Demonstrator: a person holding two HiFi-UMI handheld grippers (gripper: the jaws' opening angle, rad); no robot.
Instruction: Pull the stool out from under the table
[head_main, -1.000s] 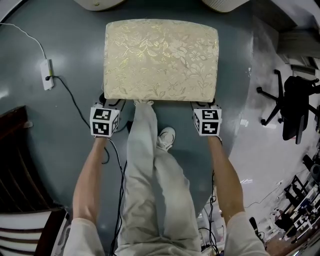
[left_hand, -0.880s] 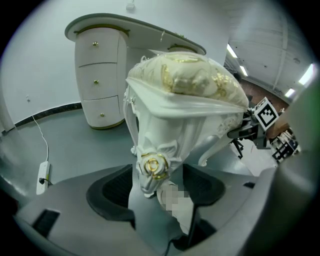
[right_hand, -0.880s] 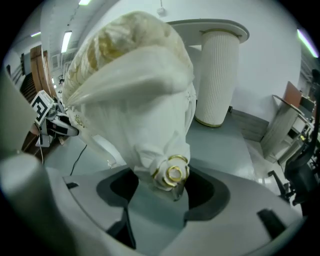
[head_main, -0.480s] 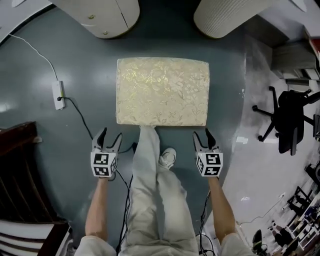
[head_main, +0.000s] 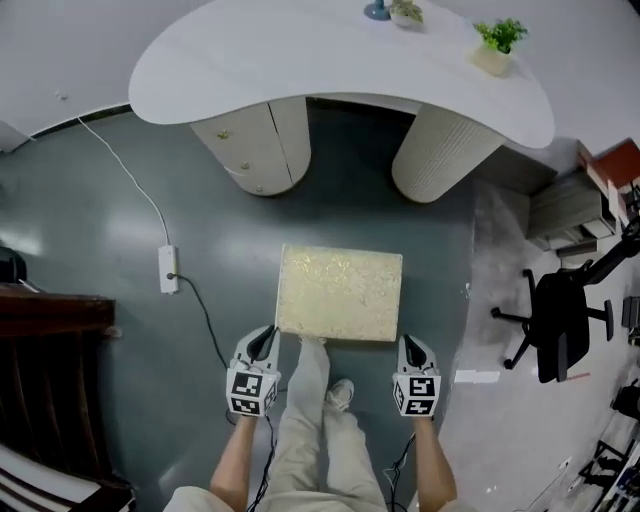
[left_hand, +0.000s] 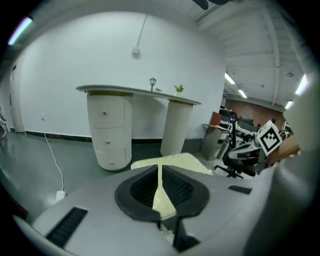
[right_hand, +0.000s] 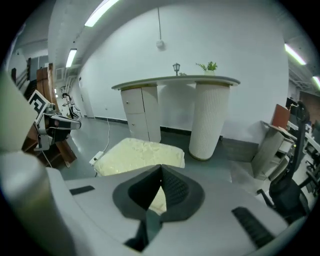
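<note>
Since the stool (head_main: 340, 295) already stands on open floor, well clear of the bench's (head_main: 300, 60) near edge and just ahead of our foot, we'd call the pull done. Left gripper (head_main: 262, 343) jaws have just been closing on nothing. Right gripper (head_main: 411, 348) jaws are pressed together, empty. Risks: a step forward could knock it back under, or we could trip on the cable (head_main: 205, 315) near its left side.

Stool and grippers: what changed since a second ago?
The left gripper and right gripper came off the stool, rose, and their jaws have just been closing on nothing. The stool stayed on the floor, clear of the table.
</note>
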